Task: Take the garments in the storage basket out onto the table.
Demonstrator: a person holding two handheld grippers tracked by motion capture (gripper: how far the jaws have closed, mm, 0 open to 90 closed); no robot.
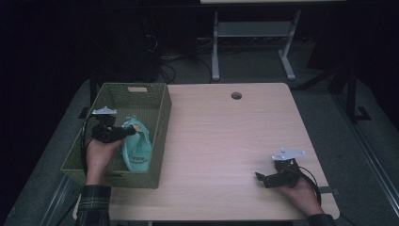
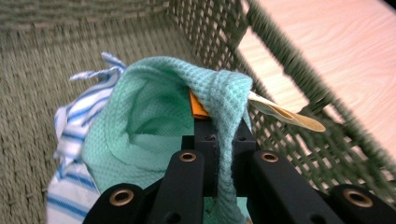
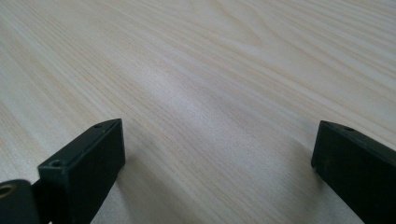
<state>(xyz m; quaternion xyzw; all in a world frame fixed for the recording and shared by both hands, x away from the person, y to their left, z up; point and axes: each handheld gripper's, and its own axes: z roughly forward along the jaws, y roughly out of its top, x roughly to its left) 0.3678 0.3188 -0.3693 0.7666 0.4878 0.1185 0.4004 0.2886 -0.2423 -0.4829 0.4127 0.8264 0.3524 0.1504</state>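
Jaws of left gripper pinch fold of green waffle cloth, held over basket. Right gripper spread above table. We judge cloth light, limp; hold bunched edge.

**Hidden, Cropped and Unclear**

Left tongs buried at the tips under a fold of green cloth. Striped cloth mostly covered beneath it, cut off at the bottom edge. Tan tag partly tucked behind the fold, print unreadable. Basket rim blurred. Right tongs cropped at both lower corners. Lettering on the cloth too small in the high view.
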